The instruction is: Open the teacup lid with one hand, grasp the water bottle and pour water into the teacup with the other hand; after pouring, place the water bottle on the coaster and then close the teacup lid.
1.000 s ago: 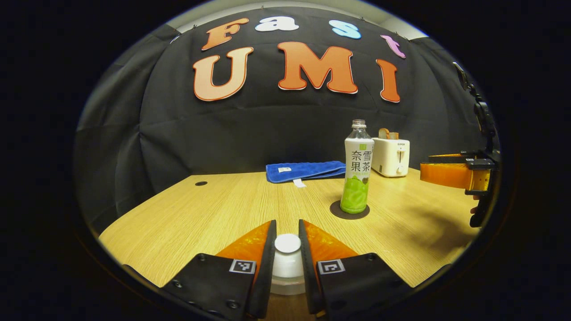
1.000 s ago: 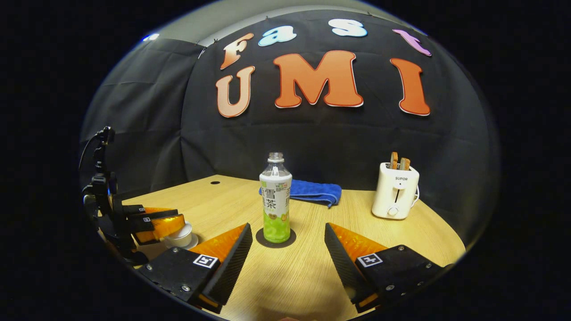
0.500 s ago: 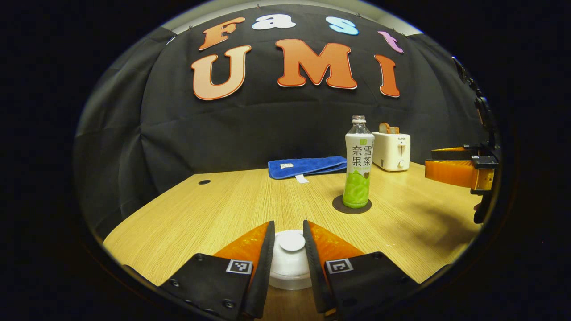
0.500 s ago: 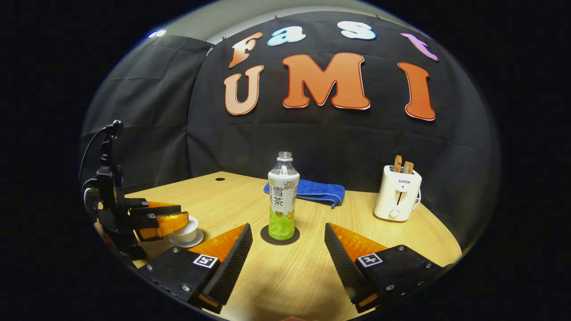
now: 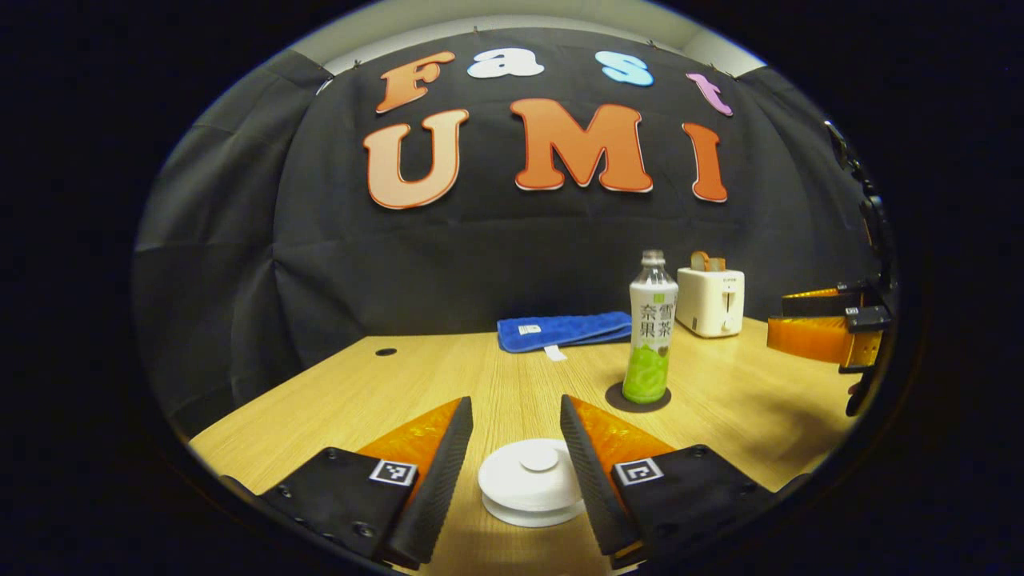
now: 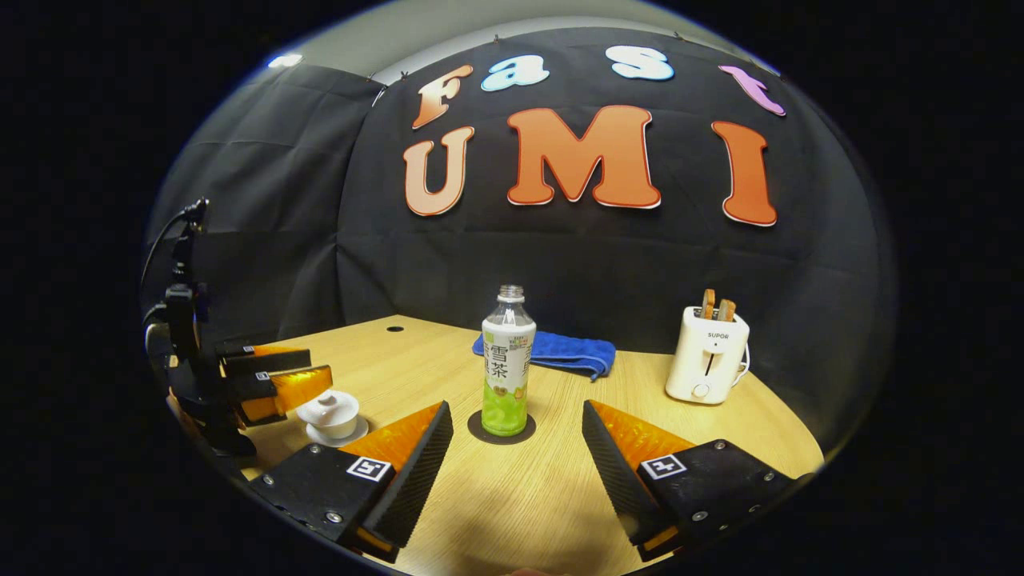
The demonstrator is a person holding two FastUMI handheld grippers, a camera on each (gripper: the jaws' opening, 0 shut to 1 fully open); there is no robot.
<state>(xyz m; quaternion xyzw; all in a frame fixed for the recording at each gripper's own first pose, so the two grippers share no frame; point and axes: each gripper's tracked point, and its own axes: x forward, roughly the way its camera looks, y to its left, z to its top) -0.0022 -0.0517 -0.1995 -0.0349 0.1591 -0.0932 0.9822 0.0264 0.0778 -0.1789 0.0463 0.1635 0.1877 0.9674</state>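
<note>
A white teacup (image 5: 531, 484) with its lid (image 5: 538, 460) on sits on a saucer at the table's near edge. My left gripper (image 5: 515, 436) is open, its fingers standing apart on either side of the cup, touching nothing. In the right gripper view the lidded teacup (image 6: 330, 412) stands just in front of the left gripper (image 6: 276, 380). The water bottle (image 5: 650, 328), uncapped and holding green liquid, stands upright on a dark round coaster (image 5: 638, 398). My right gripper (image 6: 516, 448) is open and empty, a short way back from the bottle (image 6: 506, 364) and coaster (image 6: 501, 430).
A folded blue towel (image 5: 564, 330) lies at the back of the wooden table (image 5: 360, 400). A white toaster (image 6: 707, 356) with toast in it stands at the back right. A small dark hole (image 5: 386, 351) marks the table's far left.
My left gripper has opened, let go of the lid knob and drawn back; the lid now rests on the cup. The right gripper has barely moved.
</note>
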